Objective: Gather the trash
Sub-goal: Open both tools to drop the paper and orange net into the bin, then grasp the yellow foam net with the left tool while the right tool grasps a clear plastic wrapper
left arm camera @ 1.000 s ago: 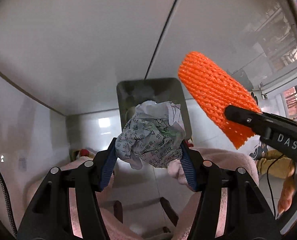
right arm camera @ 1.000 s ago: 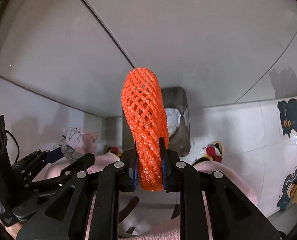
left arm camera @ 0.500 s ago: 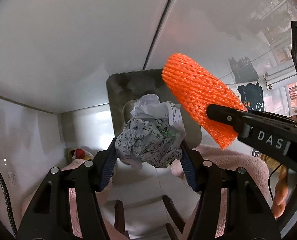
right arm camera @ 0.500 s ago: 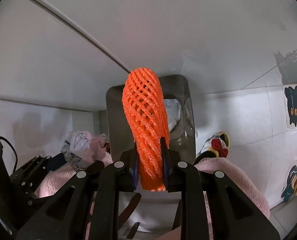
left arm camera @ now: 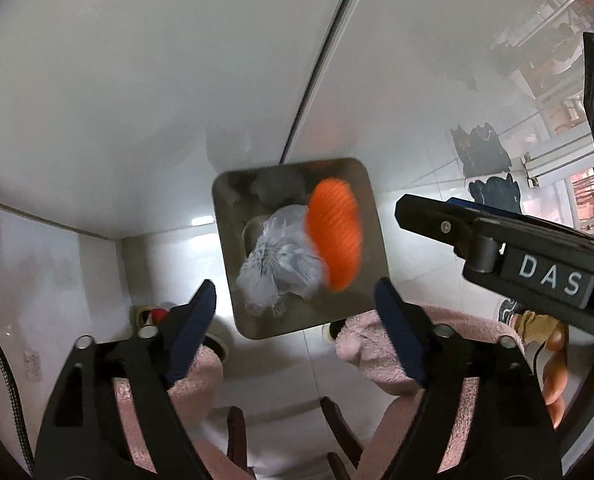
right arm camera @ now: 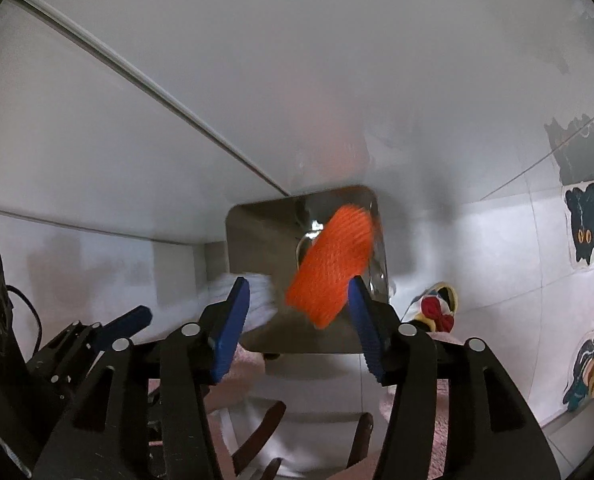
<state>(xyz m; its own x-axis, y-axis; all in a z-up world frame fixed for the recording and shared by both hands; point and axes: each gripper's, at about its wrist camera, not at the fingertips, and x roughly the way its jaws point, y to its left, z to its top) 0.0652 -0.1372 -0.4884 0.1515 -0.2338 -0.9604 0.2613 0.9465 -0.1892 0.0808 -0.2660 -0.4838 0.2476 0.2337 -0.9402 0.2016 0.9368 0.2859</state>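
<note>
The left hand-held gripper (left arm camera: 293, 312) points steeply down over a steel bin (left arm camera: 233, 280); its jaws are opening, the blue pads (left arm camera: 191, 332) spread wide with nothing pressed between them; the paper ball (left arm camera: 281, 264), blurred, is past the pads and inside the bin's square mouth, apart from both of them. Beside it on the right, also blurred, is the orange foam net (left arm camera: 335, 232), likewise within the bin's outline; whether either piece has reached the bottom I cannot tell.

The right hand-held gripper (right arm camera: 297, 316) also points down at the bin (right arm camera: 257, 240); its jaws are opening too, pads (right arm camera: 229, 332) apart; the net (right arm camera: 329, 268) lies tilted in front of them, its lower end near the right pad, though whether it touches I cannot tell; no pad presses on it. A pale smear of the paper ball (right arm camera: 257, 292) shows just beyond the left pad, at the bin's left edge.

In the left view the right gripper's black body (left arm camera: 537, 264) reaches in from the right, with fingers (left arm camera: 557, 364) of the person's hand below it; in the right view the left gripper (right arm camera: 109, 332) sits low at the left.

The bin stands on a white tiled floor (left arm camera: 117, 80); pink fleece legs (left arm camera: 377, 344) and slippers (right arm camera: 437, 312) show below; cat stickers (right arm camera: 589, 216) are stuck on the floor at right.
</note>
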